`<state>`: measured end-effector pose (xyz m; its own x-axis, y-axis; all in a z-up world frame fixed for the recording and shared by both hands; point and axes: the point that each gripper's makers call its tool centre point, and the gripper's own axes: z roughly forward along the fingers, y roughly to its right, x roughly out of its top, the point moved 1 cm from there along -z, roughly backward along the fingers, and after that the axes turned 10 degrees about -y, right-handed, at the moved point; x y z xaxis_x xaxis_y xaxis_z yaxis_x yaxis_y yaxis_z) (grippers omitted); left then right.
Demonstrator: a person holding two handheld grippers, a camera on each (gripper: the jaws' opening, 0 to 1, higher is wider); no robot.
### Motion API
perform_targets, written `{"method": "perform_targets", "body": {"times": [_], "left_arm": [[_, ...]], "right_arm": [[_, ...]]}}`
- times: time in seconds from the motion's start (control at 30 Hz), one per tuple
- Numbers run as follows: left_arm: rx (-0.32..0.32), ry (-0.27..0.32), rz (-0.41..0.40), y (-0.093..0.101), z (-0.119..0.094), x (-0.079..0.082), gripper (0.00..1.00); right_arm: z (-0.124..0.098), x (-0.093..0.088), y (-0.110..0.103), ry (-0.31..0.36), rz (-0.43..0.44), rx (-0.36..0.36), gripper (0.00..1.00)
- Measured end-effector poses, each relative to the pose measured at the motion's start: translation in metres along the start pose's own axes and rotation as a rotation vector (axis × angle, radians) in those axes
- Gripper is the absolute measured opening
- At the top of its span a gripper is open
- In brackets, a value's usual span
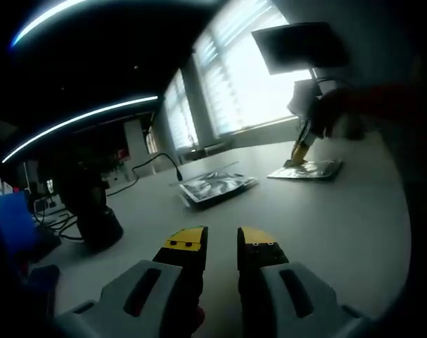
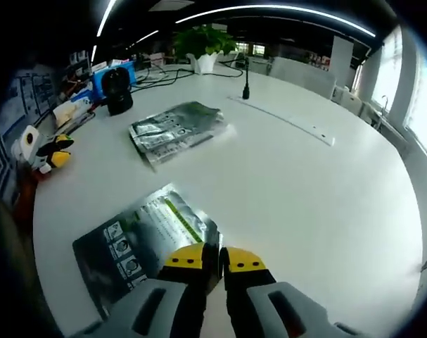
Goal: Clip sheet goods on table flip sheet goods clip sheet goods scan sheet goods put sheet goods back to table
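Left tongs (image 1: 221, 243), jaws apart and empty, hover over the bench (image 1: 326, 211), probably waiting their turn. Right tongs (image 2: 213, 262), jaws nearly together, sit at the edge of the near foil sachet (image 2: 146, 236) lying flat on the bench; whether they pinch it cannot be told. A second foil sachet (image 2: 176, 130) lies farther off beside a dark stand (image 2: 117, 89), possibly the scanner.

A white table (image 2: 326, 204) carries 2 silvery foil packets: 1 near packet (image 2: 146, 243) lying flat, 1 farther stack (image 2: 176, 130) beyond it. A black scanner stand (image 2: 117, 90), cables and a potted plant (image 2: 202, 44) sit along its far edge.
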<state>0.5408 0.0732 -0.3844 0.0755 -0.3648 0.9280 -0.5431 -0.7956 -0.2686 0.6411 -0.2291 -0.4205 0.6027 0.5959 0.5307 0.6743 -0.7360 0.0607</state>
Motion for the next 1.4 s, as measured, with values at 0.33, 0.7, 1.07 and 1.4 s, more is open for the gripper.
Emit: {"method": "perform_targets", "body": {"times": [0.33, 0.7, 1.07, 1.4], "left_arm": [[0.001, -0.001, 0.000, 0.000, 0.000, 0.000, 0.09], [0.002, -0.001, -0.002, 0.000, 0.000, 0.000, 0.09], [0.002, -0.001, -0.004, -0.001, 0.000, 0.000, 0.09], [0.002, -0.001, -0.003, -0.001, 0.000, 0.000, 0.09]], "right_arm": [[-0.001, 0.000, -0.001, 0.019, -0.040, 0.008, 0.00], [-0.001, 0.002, -0.001, 0.002, -0.084, -0.027, 0.00], [-0.015, 0.009, -0.004, 0.006, -0.074, -0.044, 0.00], [-0.044, 0.029, -0.022, 0.059, -0.053, -0.028, 0.00]]}}
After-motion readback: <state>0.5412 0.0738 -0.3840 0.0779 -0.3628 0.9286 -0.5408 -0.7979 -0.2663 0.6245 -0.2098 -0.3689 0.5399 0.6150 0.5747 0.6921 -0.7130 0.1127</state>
